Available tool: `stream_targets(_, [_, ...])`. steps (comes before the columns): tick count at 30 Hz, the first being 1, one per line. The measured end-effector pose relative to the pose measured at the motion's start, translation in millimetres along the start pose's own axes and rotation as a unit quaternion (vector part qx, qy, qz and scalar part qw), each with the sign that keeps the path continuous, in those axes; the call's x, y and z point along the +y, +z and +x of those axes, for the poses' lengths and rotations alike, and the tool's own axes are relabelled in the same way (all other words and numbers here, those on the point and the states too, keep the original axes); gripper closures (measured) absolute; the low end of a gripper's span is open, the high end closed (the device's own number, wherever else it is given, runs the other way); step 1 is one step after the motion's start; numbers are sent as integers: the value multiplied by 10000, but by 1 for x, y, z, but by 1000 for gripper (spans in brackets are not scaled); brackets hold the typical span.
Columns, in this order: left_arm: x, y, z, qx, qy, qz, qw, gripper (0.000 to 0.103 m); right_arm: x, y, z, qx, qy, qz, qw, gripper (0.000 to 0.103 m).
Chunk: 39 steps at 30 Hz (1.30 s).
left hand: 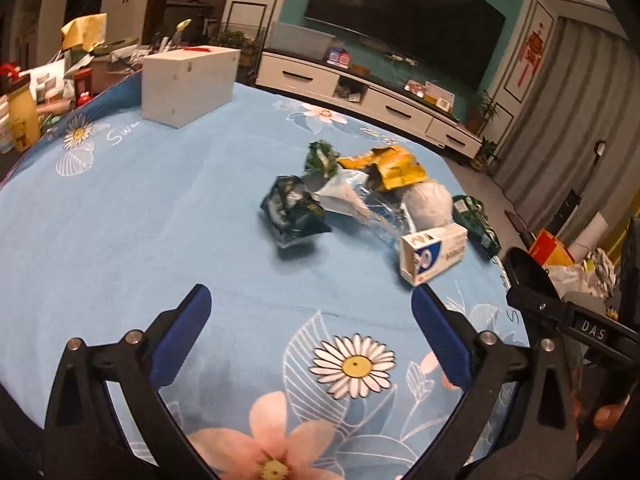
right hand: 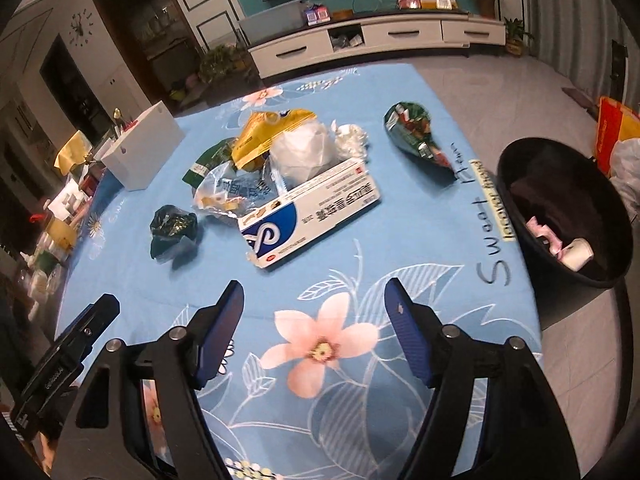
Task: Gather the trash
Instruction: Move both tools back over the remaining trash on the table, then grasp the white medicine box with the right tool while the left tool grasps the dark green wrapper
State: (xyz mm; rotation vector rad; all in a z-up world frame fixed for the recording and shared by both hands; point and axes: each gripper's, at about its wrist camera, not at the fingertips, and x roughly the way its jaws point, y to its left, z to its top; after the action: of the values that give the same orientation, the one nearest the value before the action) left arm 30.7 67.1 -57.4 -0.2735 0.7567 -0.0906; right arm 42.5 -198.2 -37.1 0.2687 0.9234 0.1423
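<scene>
Both grippers hover low over the near part of the table point(right hand: 360, 92), which is covered in a blue flowered cloth, and neither holds anything. The left gripper point(left hand: 310, 312) has its jaws spread wide, and the right gripper point(right hand: 314, 308) is likewise parted wide; that spread suits bulky, crumpled pieces better than a narrow gap would.

The trash lies heaped near the middle of the table. Nearest the right gripper is a white and blue carton point(right hand: 308, 216), lying flat with an open end toward the near side. Behind it, touching or overlapping, sit a white plastic bag point(right hand: 304, 148), a yellow wrapper point(right hand: 264, 132) and a clear blue-printed bag point(right hand: 228, 192). A dark crumpled wrapper point(right hand: 172, 228) lies apart on the left, and a green packet point(right hand: 416, 136) lies apart on the far right.

A black bin point(right hand: 560, 216) stands off the table's right edge, already holding a few items. It probably stands there so the right hand has the short carry. A white box point(right hand: 144, 152) on the far left looks like no trash.

The carton seems the likely first pick, being closest and stiff.
</scene>
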Motion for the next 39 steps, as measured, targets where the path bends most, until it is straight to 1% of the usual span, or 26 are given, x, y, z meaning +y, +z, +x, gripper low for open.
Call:
stream_targets(1, [2,1,2,1,26,-34,10000,3,1,1,4,42,39,62,10000,24])
stream_targets(2, [7,2,4,26,43,-84,10000,3,1,2,6,67,69,115,9999,22])
stream_targets(4, [13,2,8,53,22,-168,9998,3,3,4,13,129,141,206,9996,22])
stream_targets(8, [32,6,15,-22,131,-465,9988,3,5,9,27,295,382,470,9977,20])
stream_targets(13, [48,14,31,104,223,-601,9979,3,14,15,45,421,388,585,9966,20])
stream_targets(14, [50,16,35,126,184,-623,9978,3,14,16,48,433,413,618,9963,20])
stream_targets(20, [44,25,49,167,-80,-475,9987,3,-1,25,72,639,578,1262,9883,20])
stream_targets(23, [37,35,61,222,-200,-418,9987,3,-10,32,80,611,630,1636,9826,20])
stream_targets(26, [27,45,77,263,-127,-265,9992,3,-15,38,89,623,656,1912,9774,20])
stream_targets(27, [24,46,81,287,-96,-211,9993,3,-15,41,93,637,637,1954,9766,20])
stream_targets(29, [18,49,93,365,18,-95,9993,3,-12,44,100,652,452,1943,9777,20])
stream_targets(33, [13,51,106,448,155,70,9989,3,-9,48,111,656,307,2095,9751,19])
stream_targets(34, [12,51,108,462,187,95,9987,3,-8,50,111,581,212,2104,9756,19])
stream_targets(39, [14,53,114,466,248,124,9985,3,-1,56,117,484,-193,2072,9769,19])
